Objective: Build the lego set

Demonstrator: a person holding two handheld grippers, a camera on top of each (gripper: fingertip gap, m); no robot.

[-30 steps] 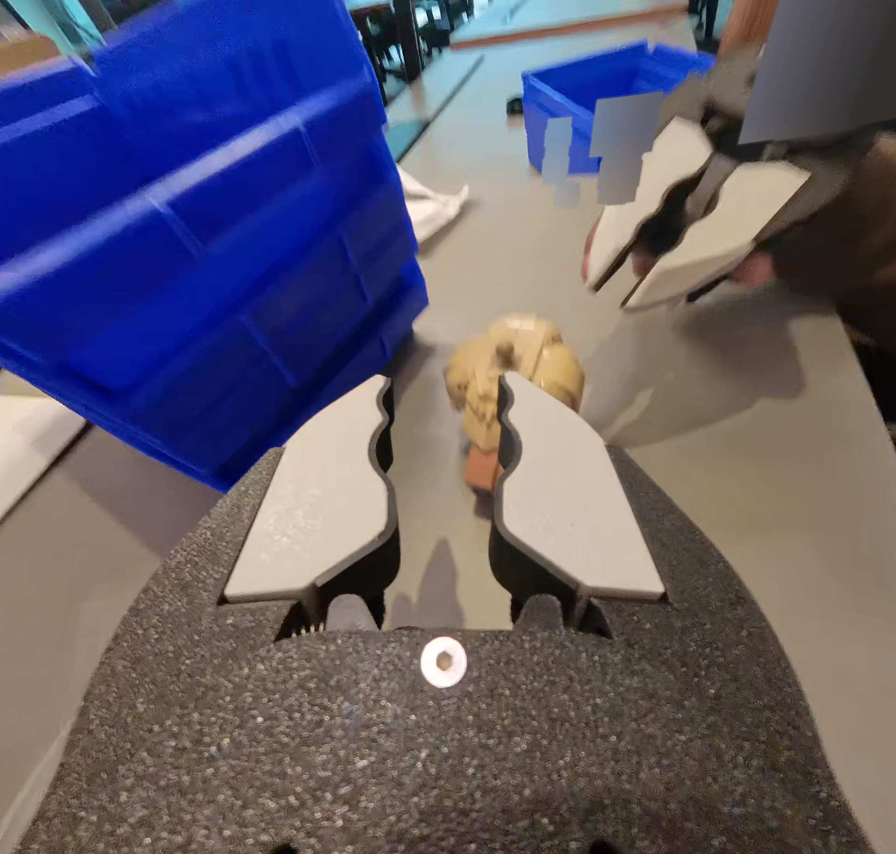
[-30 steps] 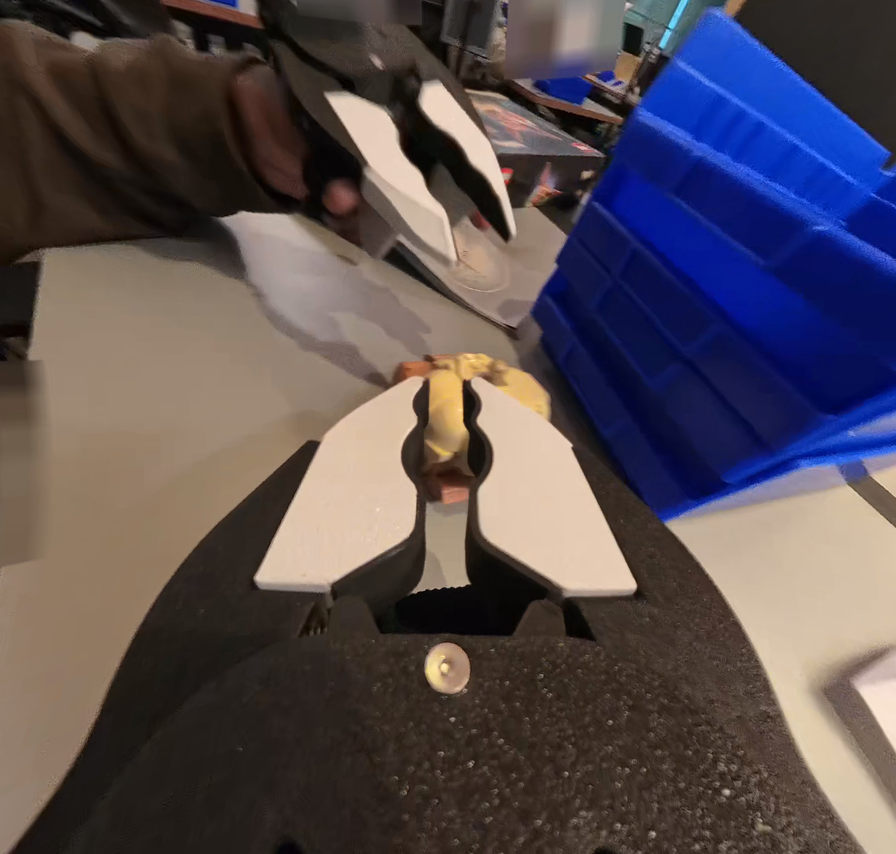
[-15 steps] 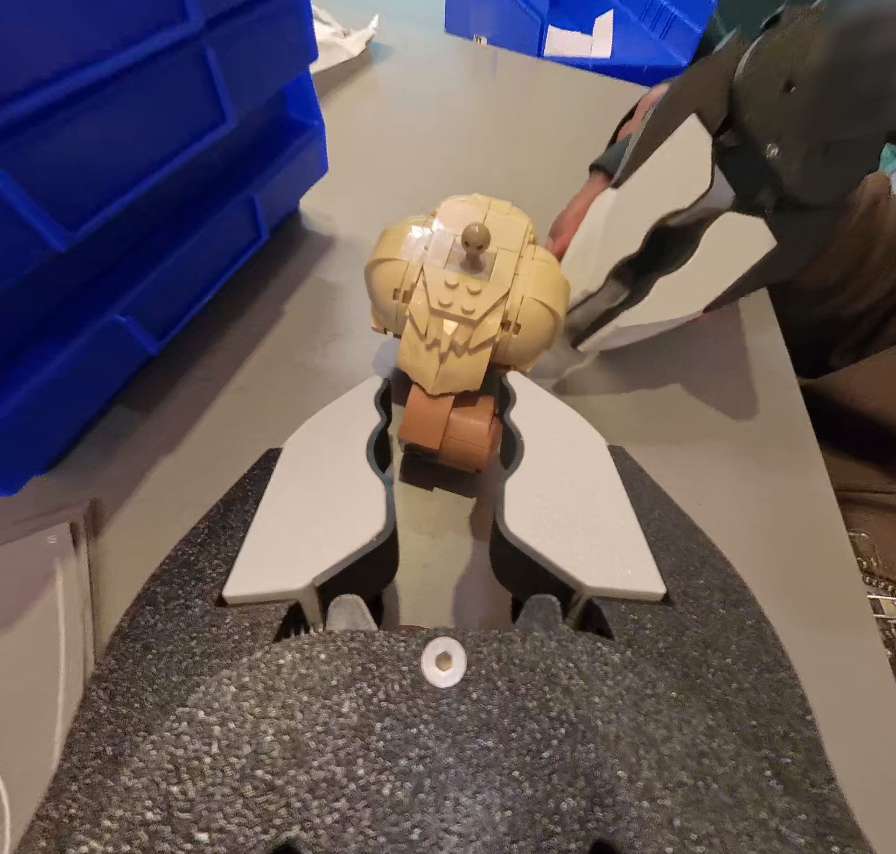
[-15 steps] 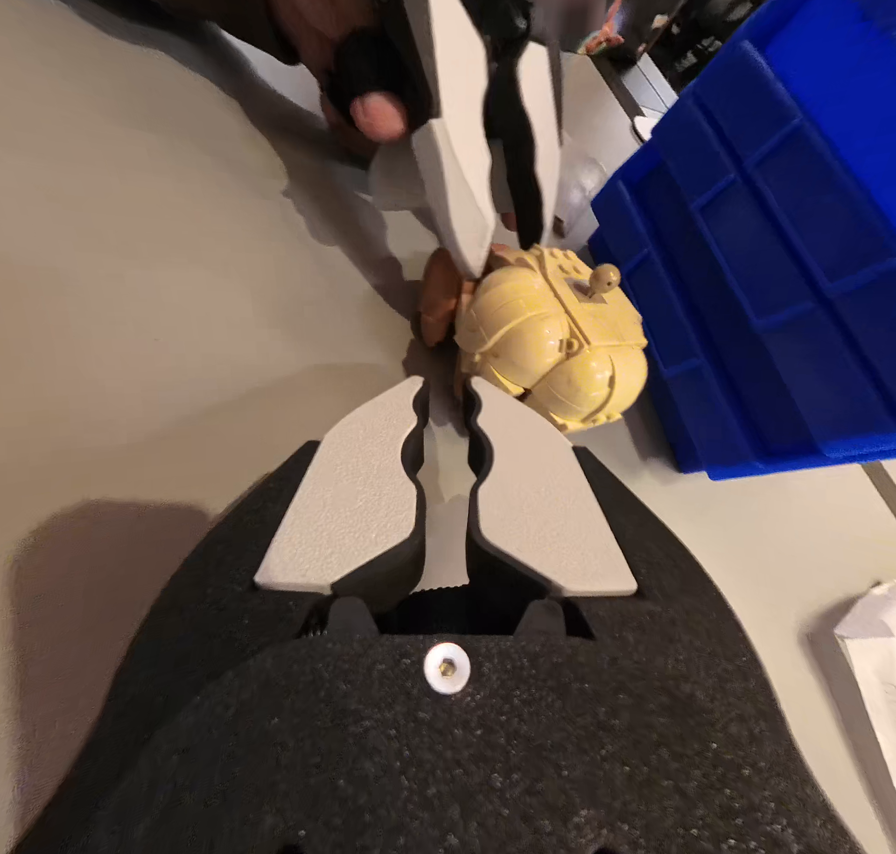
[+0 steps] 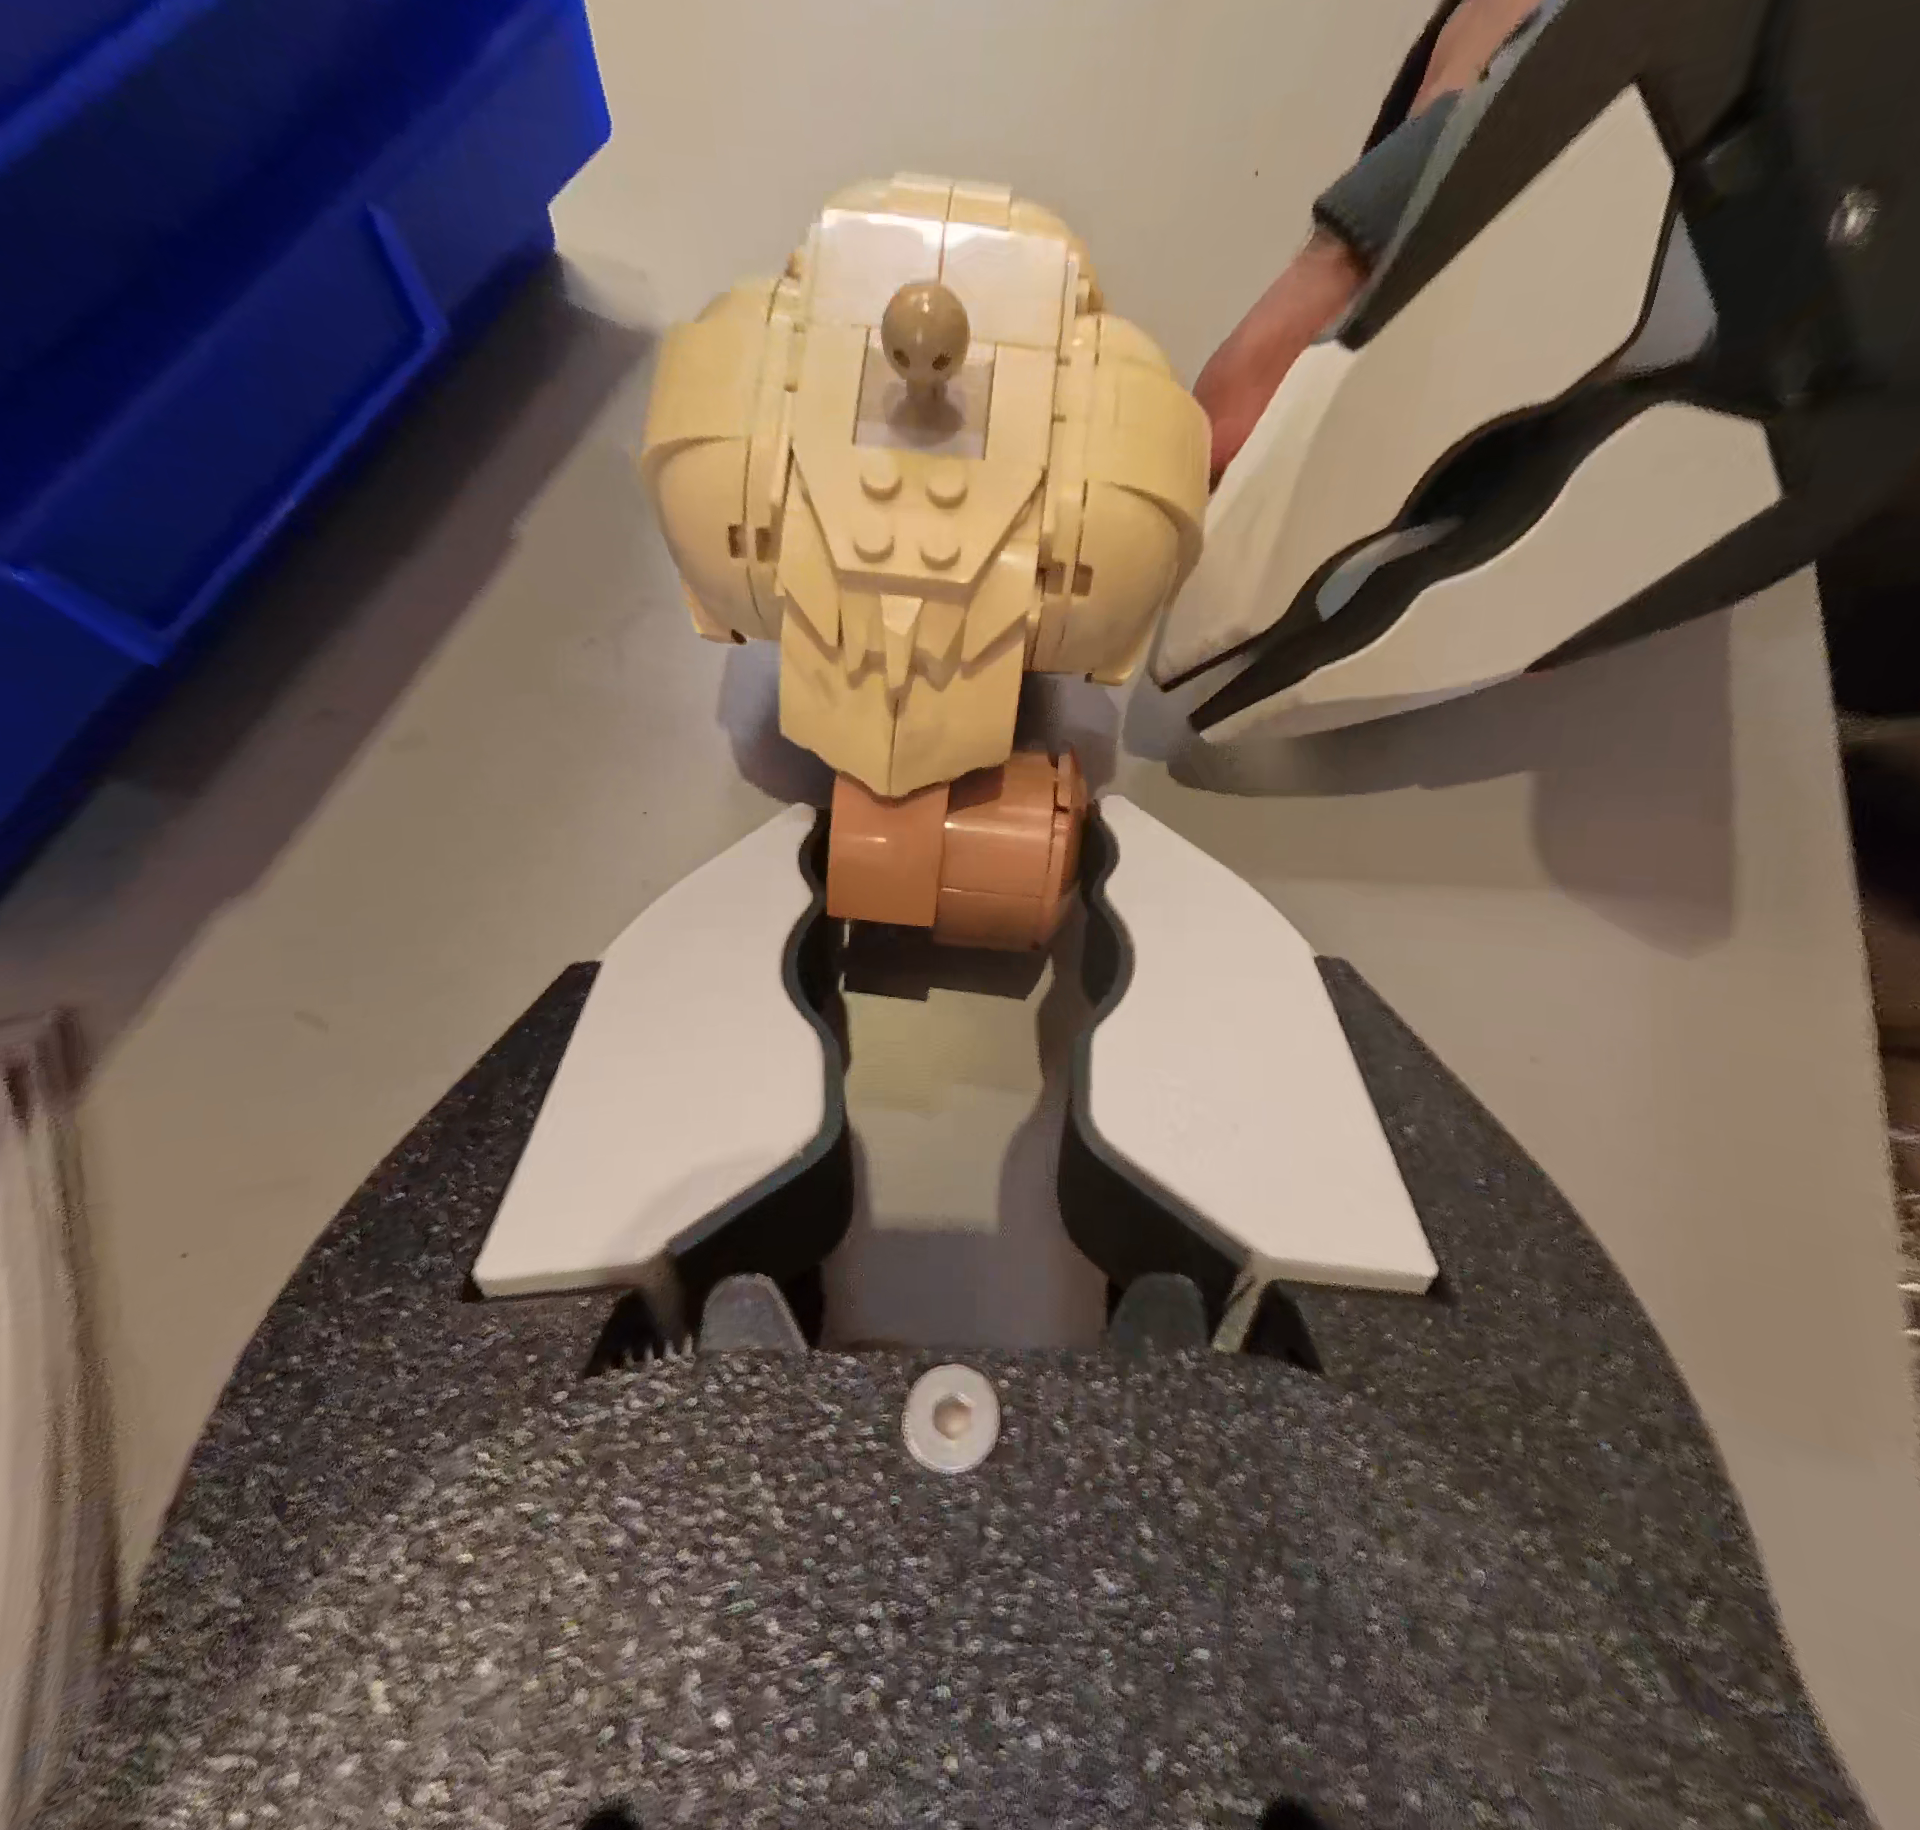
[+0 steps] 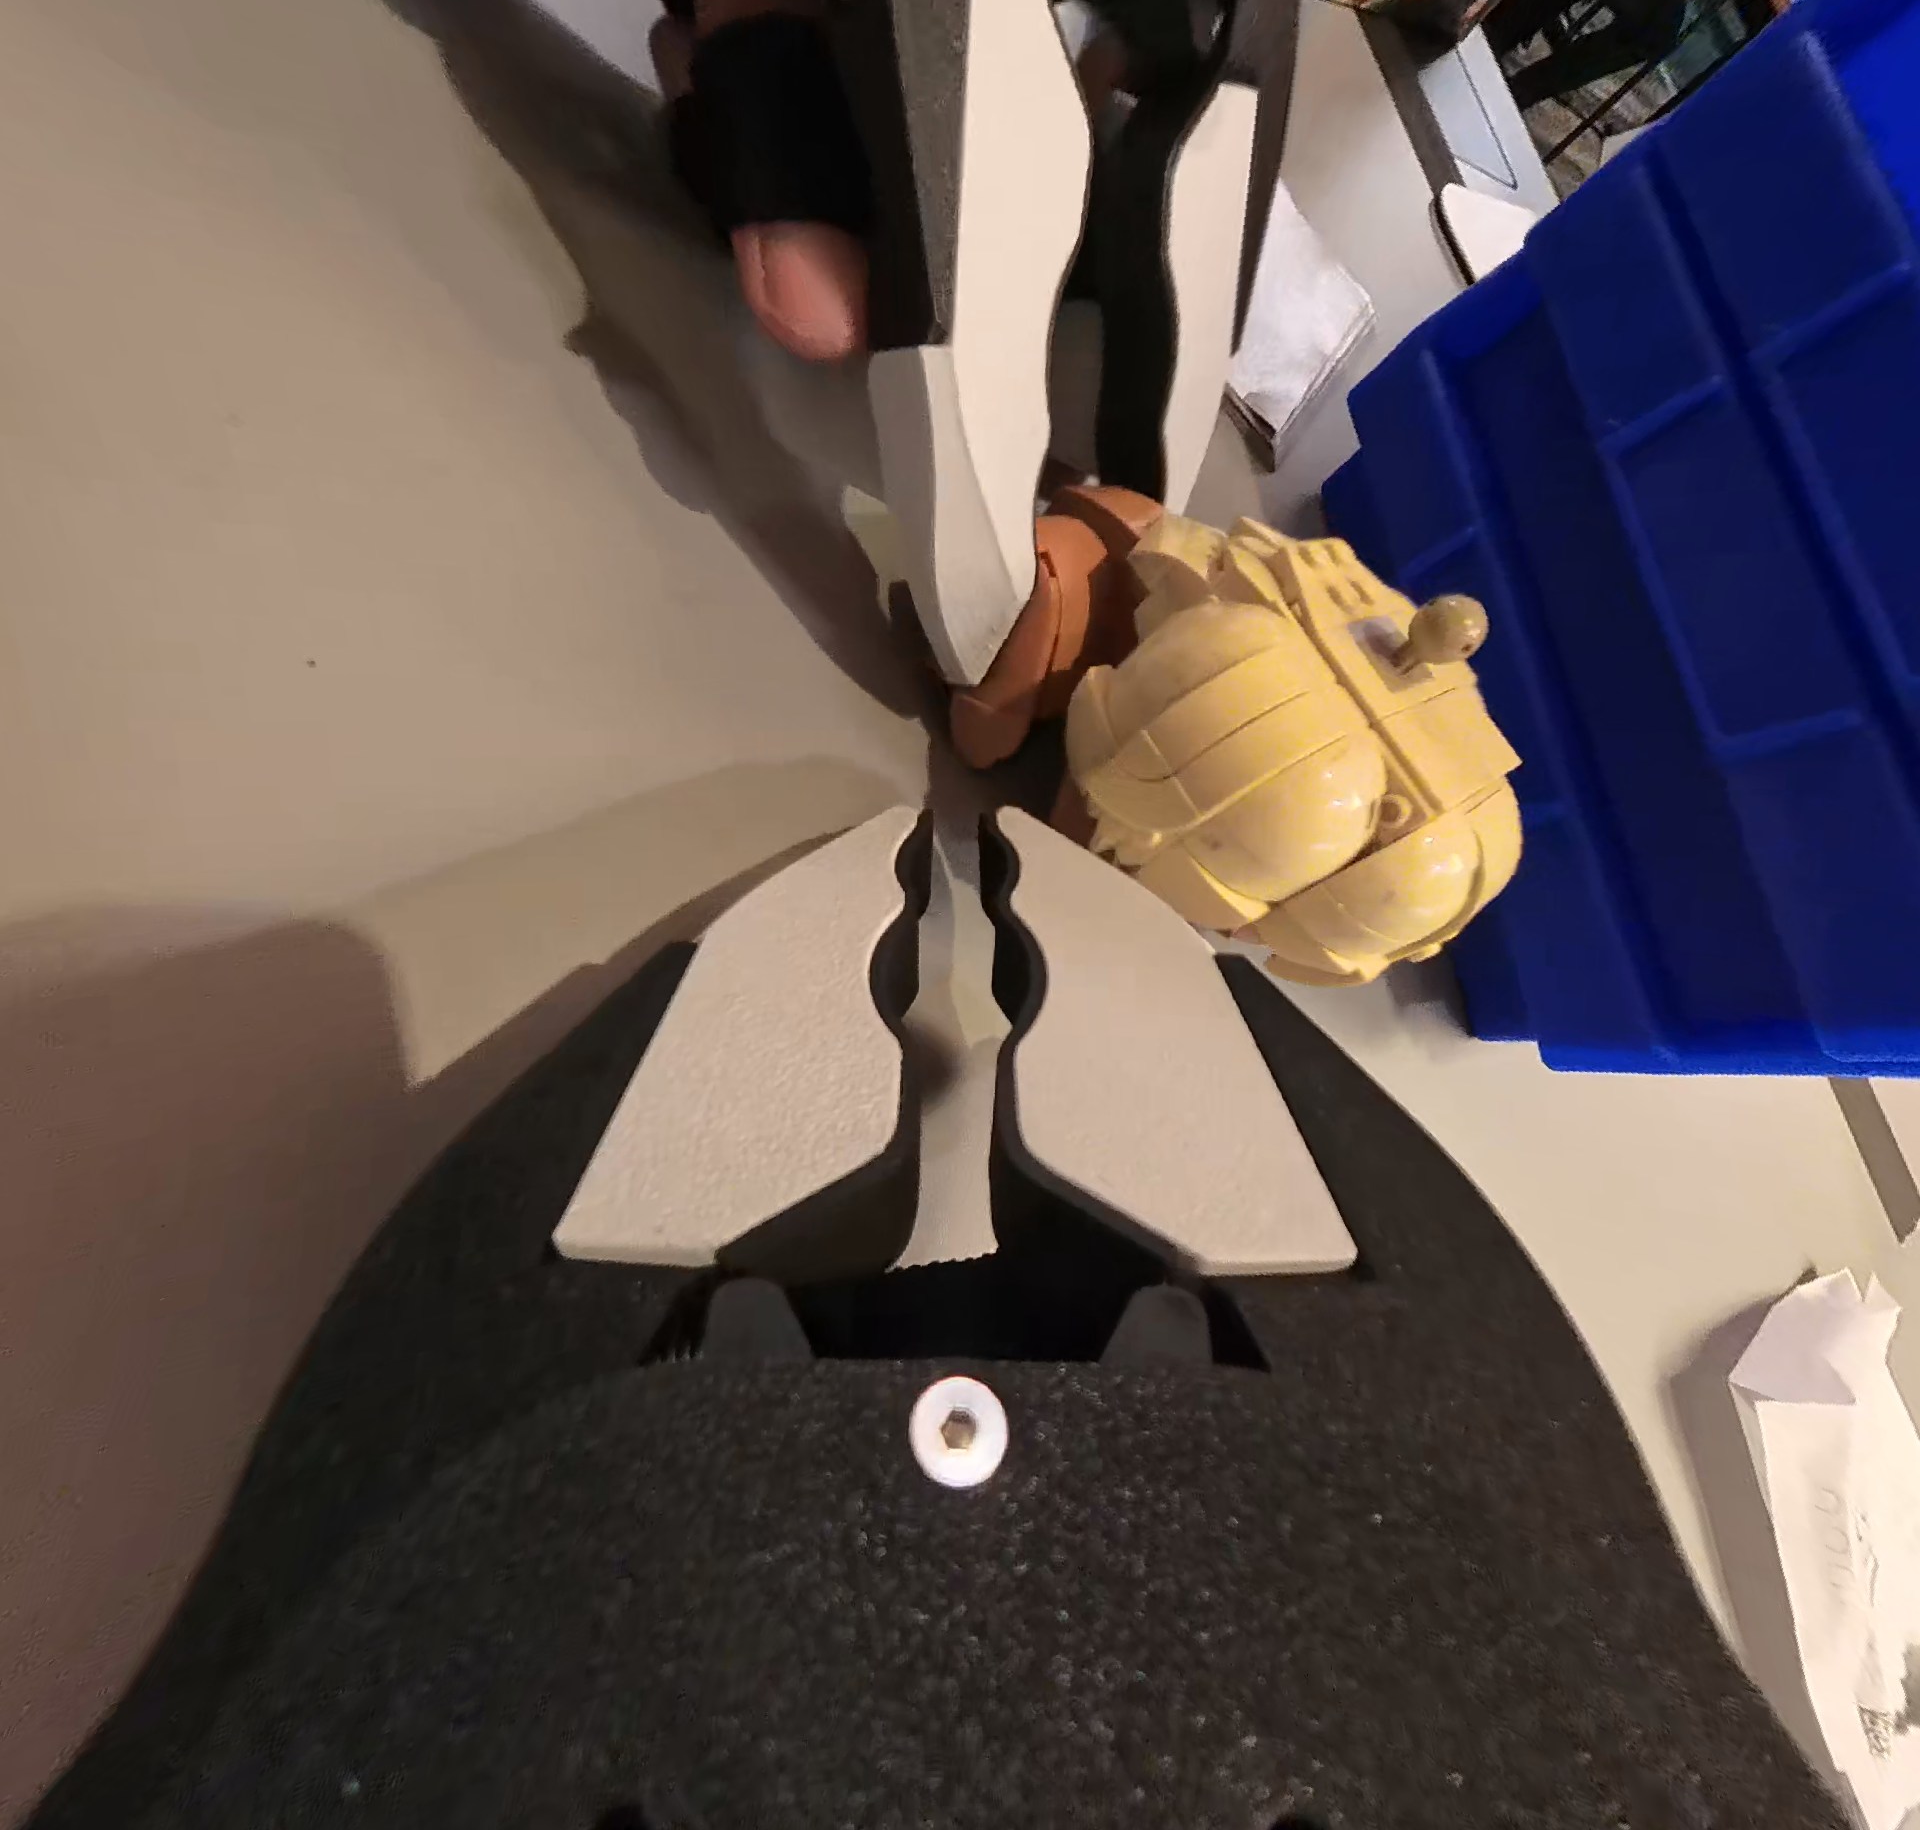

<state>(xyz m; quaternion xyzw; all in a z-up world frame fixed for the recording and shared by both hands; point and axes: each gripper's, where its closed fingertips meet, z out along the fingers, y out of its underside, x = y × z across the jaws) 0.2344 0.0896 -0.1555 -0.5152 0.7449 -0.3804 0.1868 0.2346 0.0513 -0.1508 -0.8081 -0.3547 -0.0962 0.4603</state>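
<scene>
A tan domed lego model [image 5: 925, 492] with a brown round part [image 5: 956, 866] lies on the grey table [image 5: 364, 897]. My left gripper [image 5: 951, 824] is open, and its fingertips straddle the brown part. In the right wrist view the model [image 6: 1278, 793] lies against a blue bin, and one left finger [image 6: 977, 492] touches the brown part [image 6: 1049, 596]. My right gripper [image 6: 954, 819] is almost fully closed and empty, its tips just short of the model's brown end. It also shows in the left wrist view [image 5: 1179, 702], beside the dome's right side.
Stacked blue bins [image 5: 208, 326] stand left of the model and also show in the right wrist view [image 6: 1714, 533]. White paper [image 6: 1818, 1468] lies near the right gripper, and a white bag [image 6: 1299, 326] lies behind. The table edge [image 5: 1839, 845] runs along the right. The tips of one gripper are about 5 cm away from the tips of the other.
My left gripper has come down over the model, so the brown part now sits between its tips. My right gripper has let go of the model and drawn back beside it.
</scene>
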